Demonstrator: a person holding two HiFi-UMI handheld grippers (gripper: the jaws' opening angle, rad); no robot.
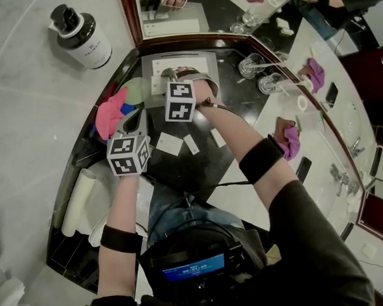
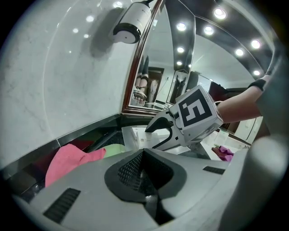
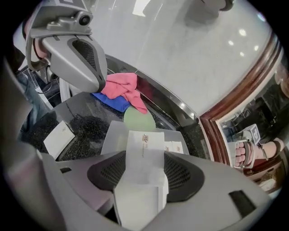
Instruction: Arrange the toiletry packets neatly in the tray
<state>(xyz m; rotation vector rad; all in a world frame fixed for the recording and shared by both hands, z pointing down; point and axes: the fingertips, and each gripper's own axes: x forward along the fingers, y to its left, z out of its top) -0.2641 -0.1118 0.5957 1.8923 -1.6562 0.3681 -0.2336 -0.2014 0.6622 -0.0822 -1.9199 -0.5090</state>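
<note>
My right gripper (image 3: 143, 168) is shut on a white toiletry packet (image 3: 145, 143), which sticks out past the jaws above the pale grey tray (image 3: 111, 134). Two small packets (image 3: 174, 146) lie inside the tray. In the head view this gripper (image 1: 168, 77) hangs over the tray (image 1: 203, 58) at the back of the black counter. Three more white packets (image 1: 169, 142) lie loose on the counter in front of it; one such packet (image 3: 59, 137) shows left of the tray. My left gripper (image 2: 143, 152) is shut and empty, and sits left of the tray (image 2: 135, 134) and nearer to me (image 1: 138, 118).
A pink cloth (image 1: 110, 111), a blue cloth (image 3: 112, 102) and a green disc (image 3: 138, 118) lie left of the tray. Glasses (image 1: 254, 64) stand to its right, a dispenser bottle (image 1: 82, 36) on the wall side, and a rolled towel (image 1: 79, 201) at the near left.
</note>
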